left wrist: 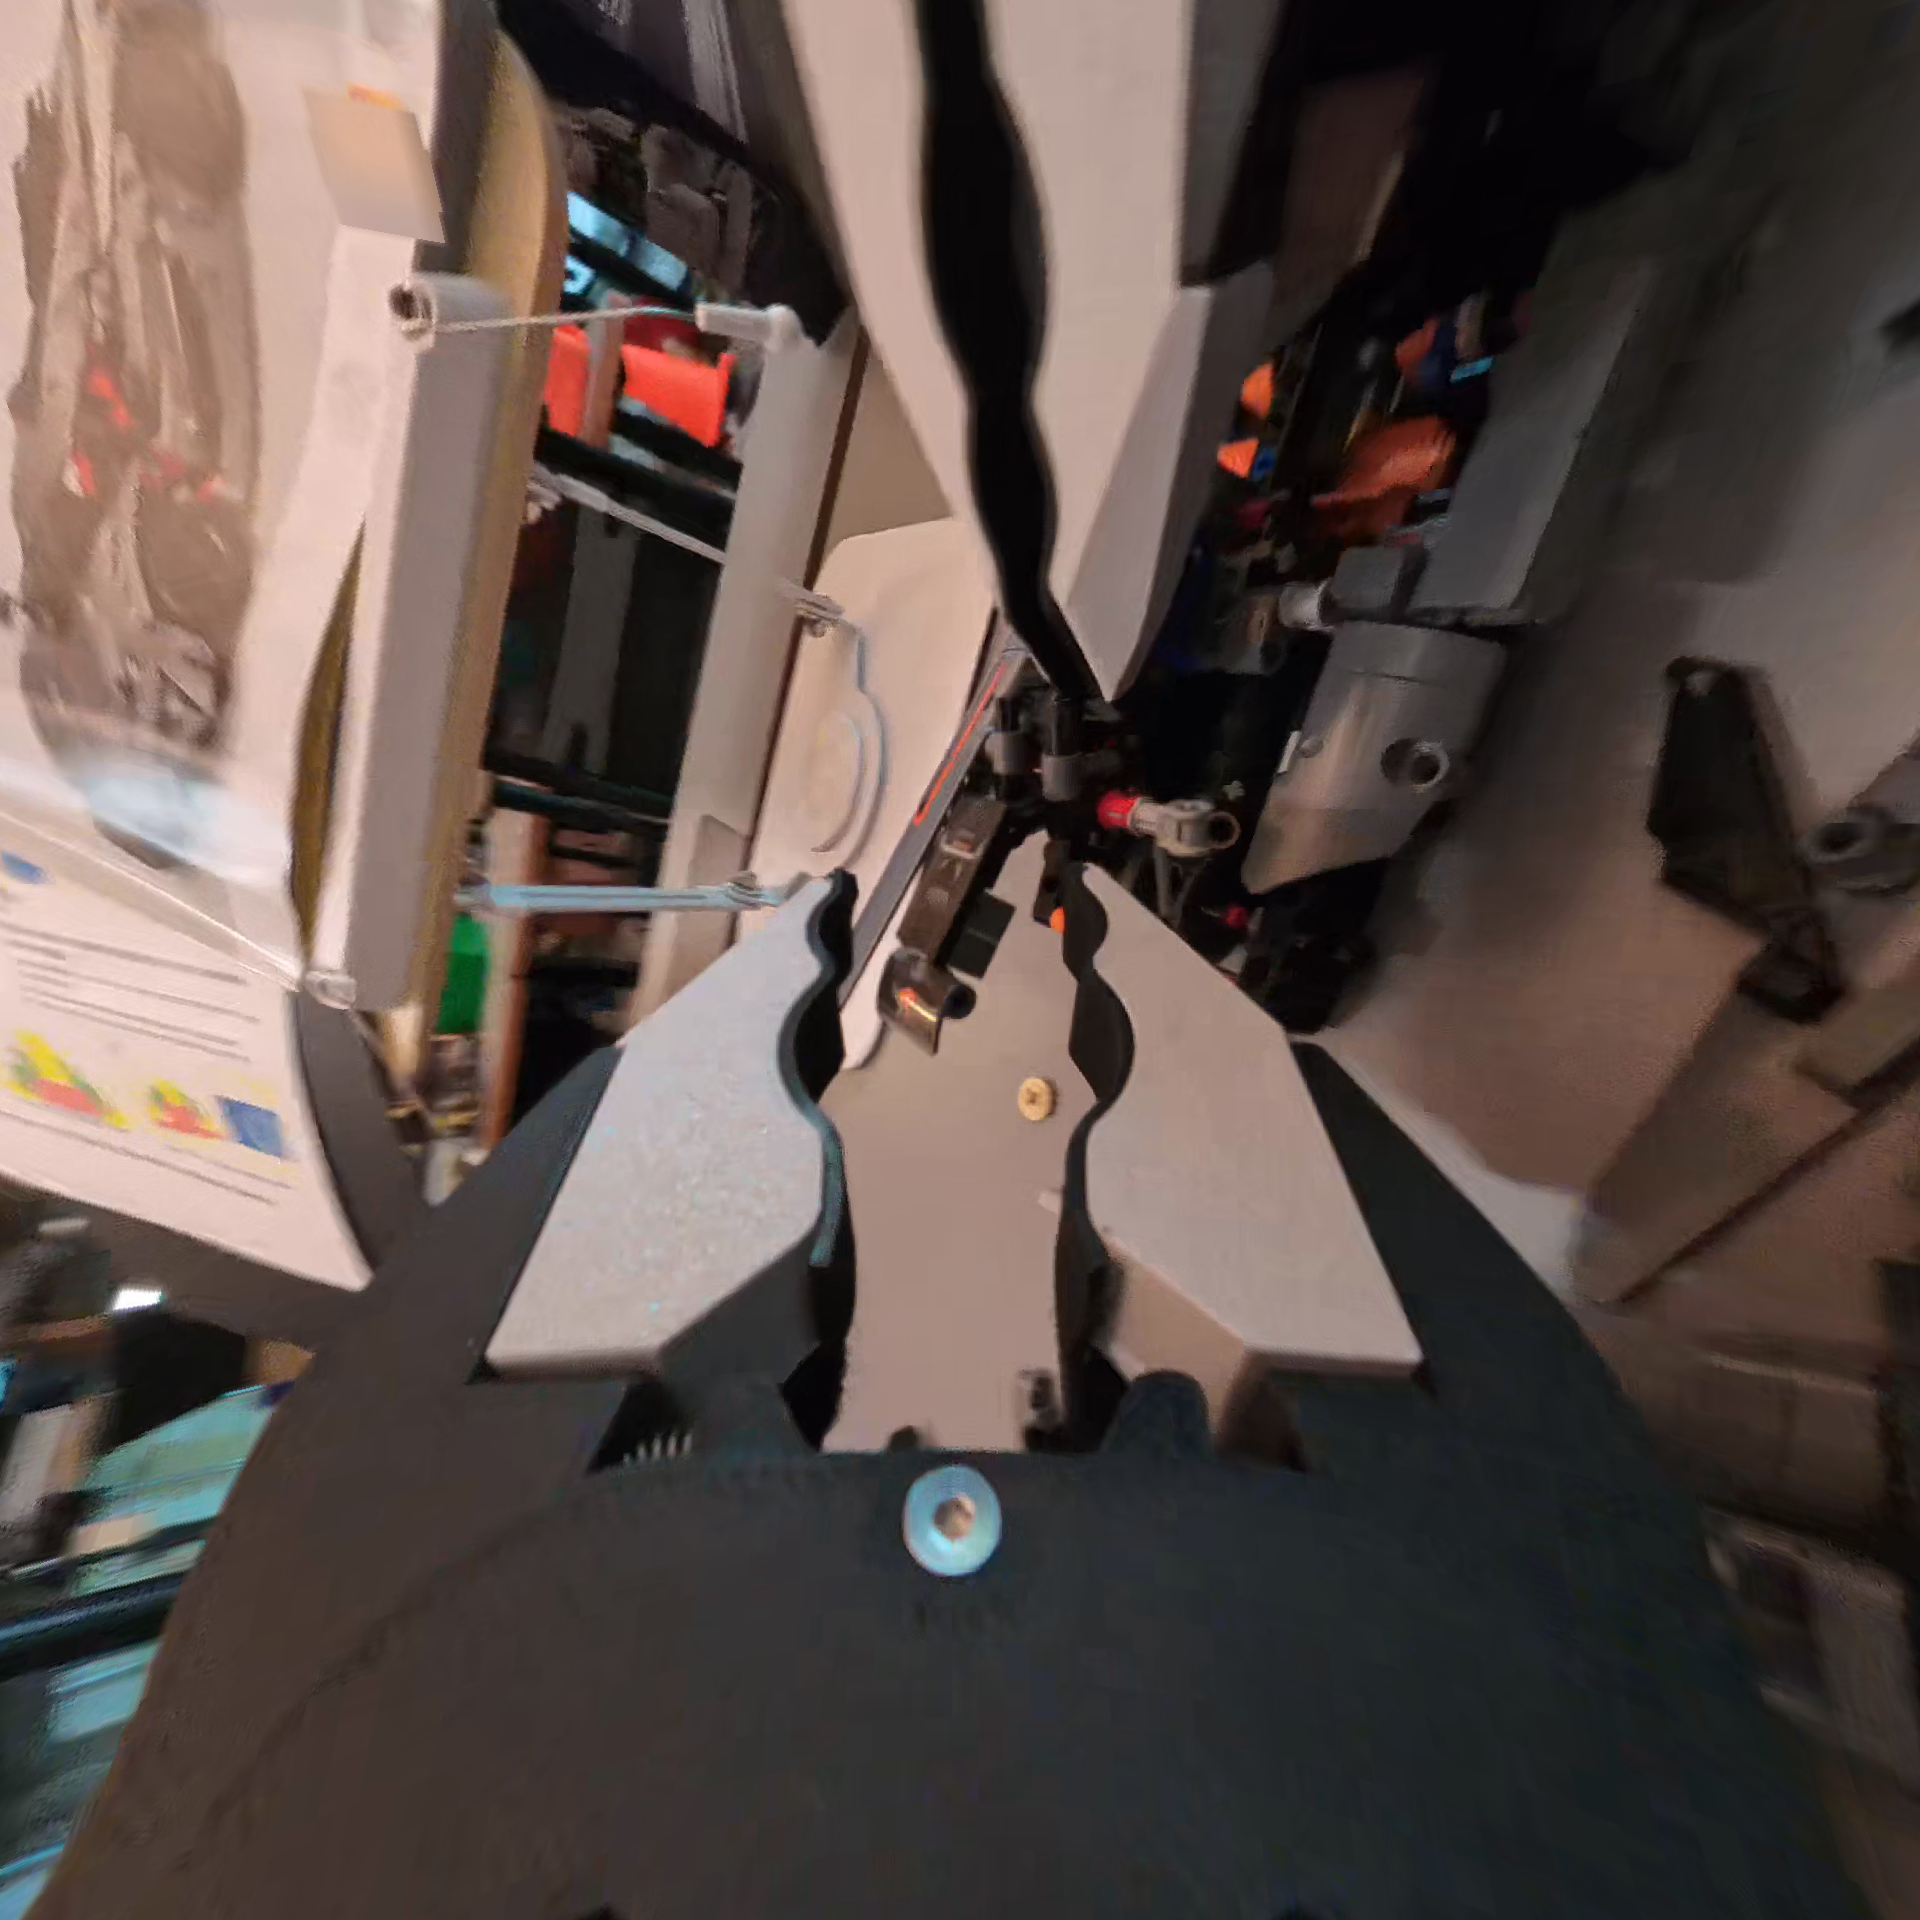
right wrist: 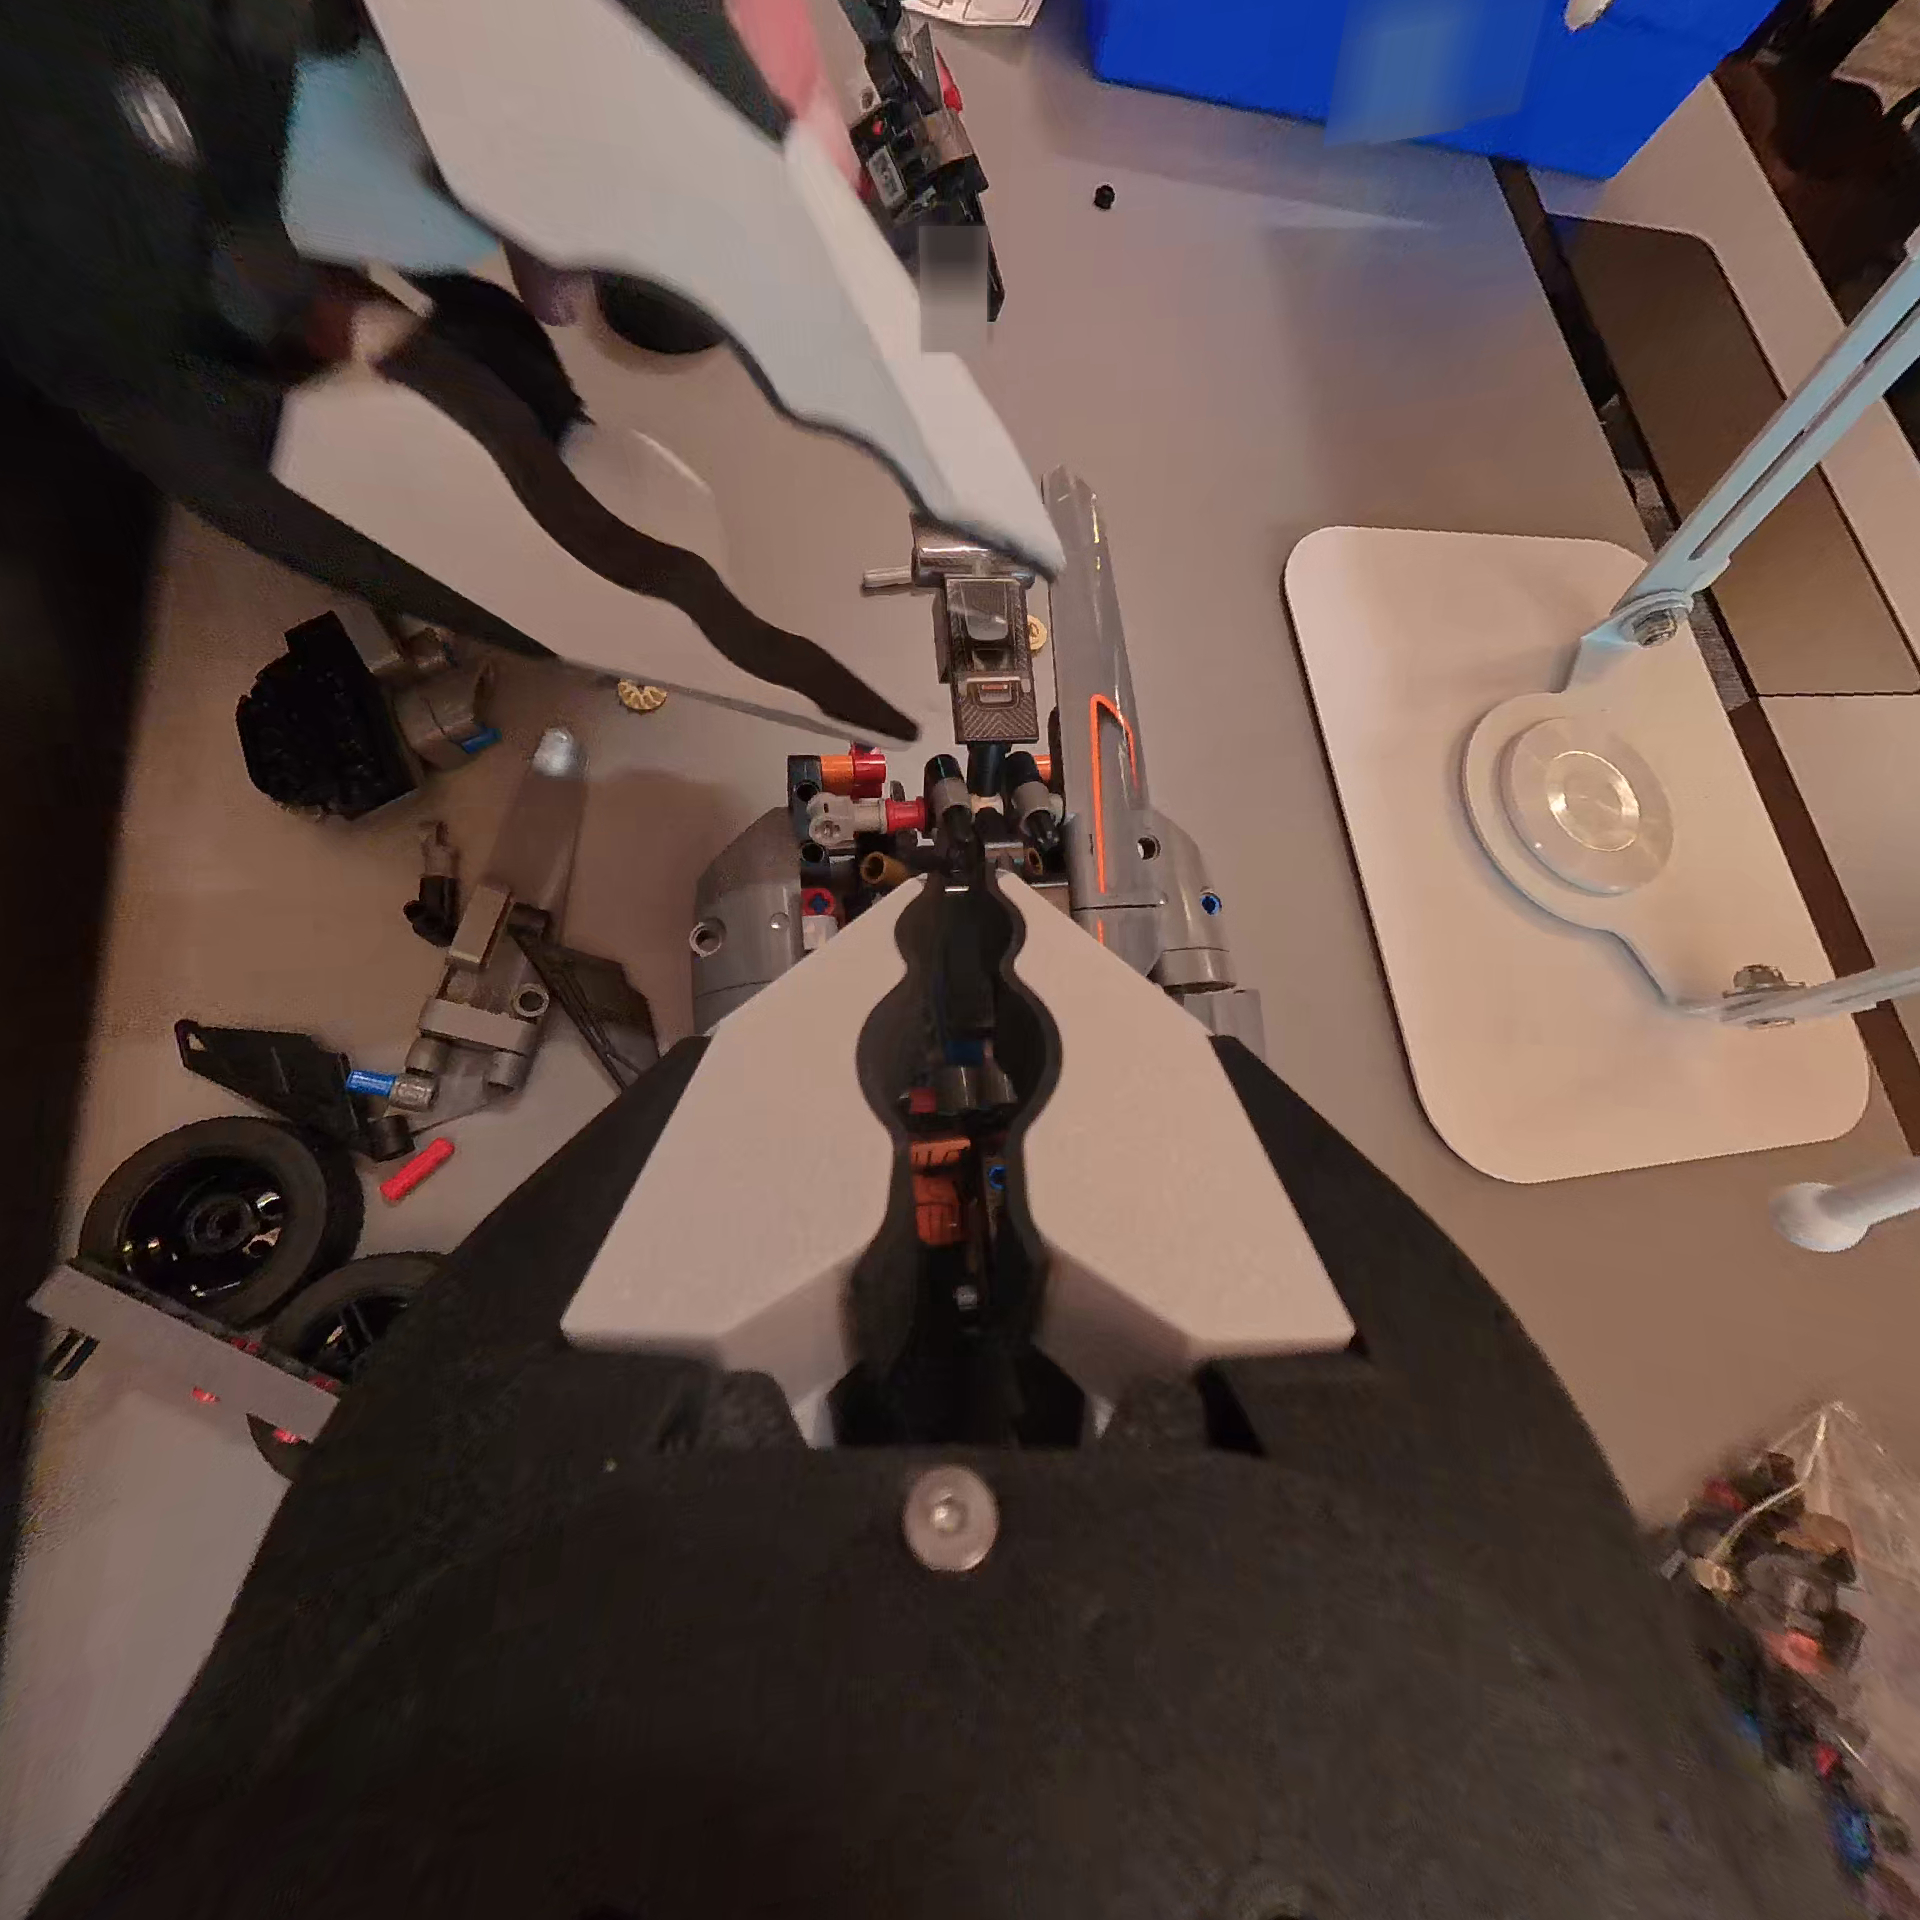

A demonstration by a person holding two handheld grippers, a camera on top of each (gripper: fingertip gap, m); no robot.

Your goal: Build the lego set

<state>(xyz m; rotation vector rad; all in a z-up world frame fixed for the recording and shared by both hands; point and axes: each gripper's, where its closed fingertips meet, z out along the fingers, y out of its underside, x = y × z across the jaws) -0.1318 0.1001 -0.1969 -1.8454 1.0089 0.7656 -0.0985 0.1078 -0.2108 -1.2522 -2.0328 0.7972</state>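
Grey table [right wrist: 1195,343] fills the right wrist view, with loose lego bits spread over it. Far to the left lie two black wheels [right wrist: 218,1216] and a small red pin [right wrist: 416,1169]. Near them sits a grey and black built piece [right wrist: 488,997], well apart from the main model.

Next, toward the middle, the left gripper [right wrist: 977,644] reaches in from above. Its claws stand open, one on each side of the model's front end. Whether it touches anything cannot be told, but it grips nothing yet.

In the middle stands the half-built lego car [right wrist: 935,810], grey with orange, red and black pins. A long grey panel [right wrist: 1101,707] with an orange line runs along its right side.

The right gripper [right wrist: 961,894] has its claws pressed nearly together at the tips. They pinch a thin black part at the middle of the car.

To the right rests a white stand base [right wrist: 1455,1091], and a clear bag of parts [right wrist: 1787,1621] sits in the near corner.

In the left wrist view, the left gripper [left wrist: 956,904] also shows a wide gap, with the car's front just ahead.

To do this step well, the right claw should hold the car firm and level. The left claw should close gently on the front piece, then push straight, not sideways.
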